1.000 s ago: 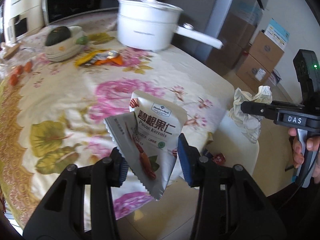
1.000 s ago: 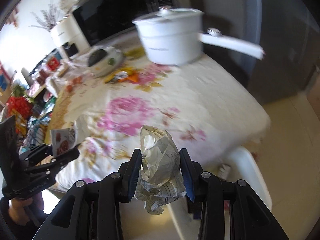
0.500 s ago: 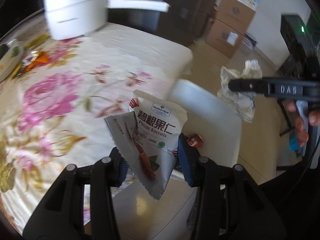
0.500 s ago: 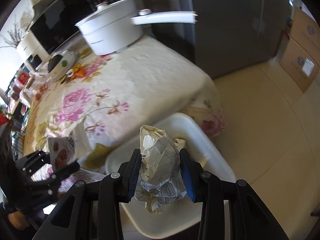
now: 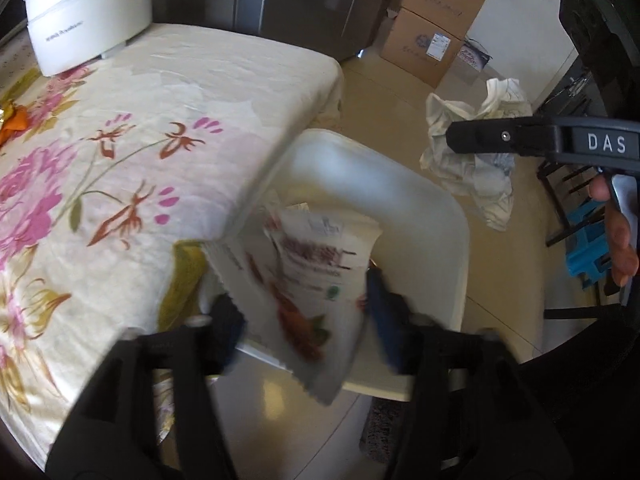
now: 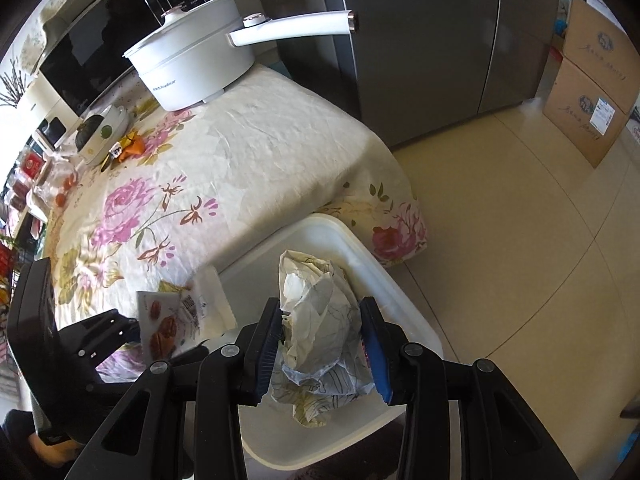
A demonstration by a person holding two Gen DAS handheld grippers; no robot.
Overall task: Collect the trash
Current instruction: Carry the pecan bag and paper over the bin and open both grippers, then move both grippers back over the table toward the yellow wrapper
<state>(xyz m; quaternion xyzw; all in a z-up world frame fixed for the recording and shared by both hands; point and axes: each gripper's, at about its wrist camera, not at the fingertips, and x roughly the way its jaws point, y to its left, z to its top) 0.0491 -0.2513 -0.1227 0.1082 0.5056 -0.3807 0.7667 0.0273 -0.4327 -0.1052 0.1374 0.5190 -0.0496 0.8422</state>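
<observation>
The white bin (image 6: 394,294) stands against the corner of the flowered table (image 6: 256,148). Above the bin, the right gripper (image 6: 322,338) clamps a crumpled paper wad (image 6: 320,320); released off-centre, it could bounce off the rim. The left gripper (image 5: 302,316) is opening around the snack packet (image 5: 316,276), which hangs over the bin's table-side edge and may flutter outside.

The snack packet (image 5: 316,276) is glossy printed foil. The crumpled wrapper (image 6: 324,332) looks like thin, creased paper. The bin (image 6: 360,256) is smooth, matt white plastic. The tablecloth (image 6: 256,148) is wrinkled floral cloth. The pot (image 6: 192,68) is smooth and glossy white. The floor tiles (image 6: 520,240) shine.
</observation>
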